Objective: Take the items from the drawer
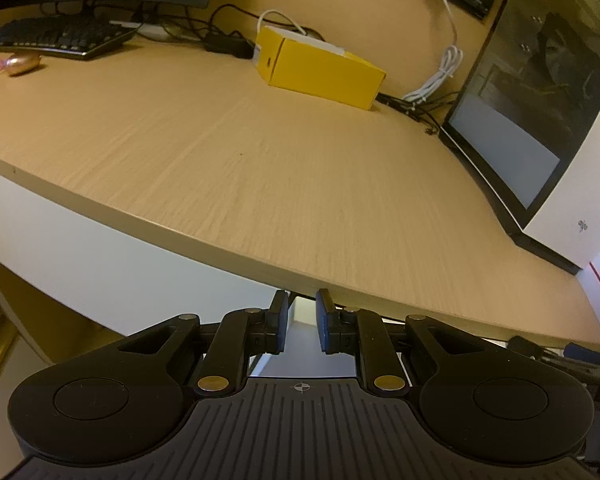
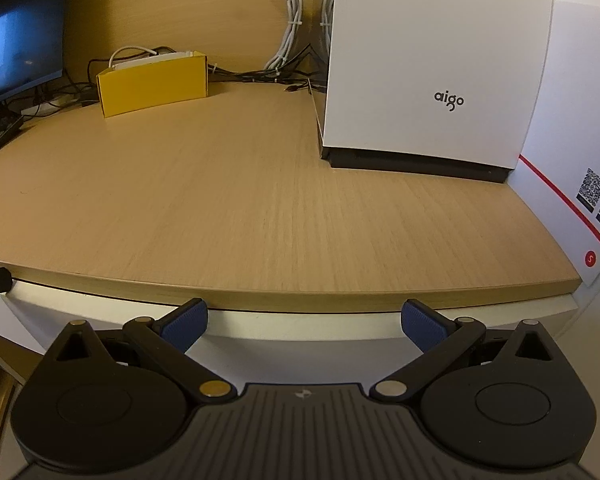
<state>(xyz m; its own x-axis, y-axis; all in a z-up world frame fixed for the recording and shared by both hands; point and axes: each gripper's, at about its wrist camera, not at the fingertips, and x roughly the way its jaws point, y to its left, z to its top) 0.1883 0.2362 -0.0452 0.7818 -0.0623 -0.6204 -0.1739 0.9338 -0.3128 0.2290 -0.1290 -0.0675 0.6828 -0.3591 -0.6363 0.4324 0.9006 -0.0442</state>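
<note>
Both wrist cameras are looking forward from just below the desk [image 1: 260,168] edge, close in — the left one is tilting and facing right toward the computer case [image 1: 540,120], the right one is facing it squarely. Both are sharing the yellow box [image 2: 154,84].

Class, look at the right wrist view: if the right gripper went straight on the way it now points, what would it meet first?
Most likely the white drawer front just under the desk edge. The right gripper is open, its fingertips level with that front. Depth is unclear, so it may instead hit the desk edge.
</note>
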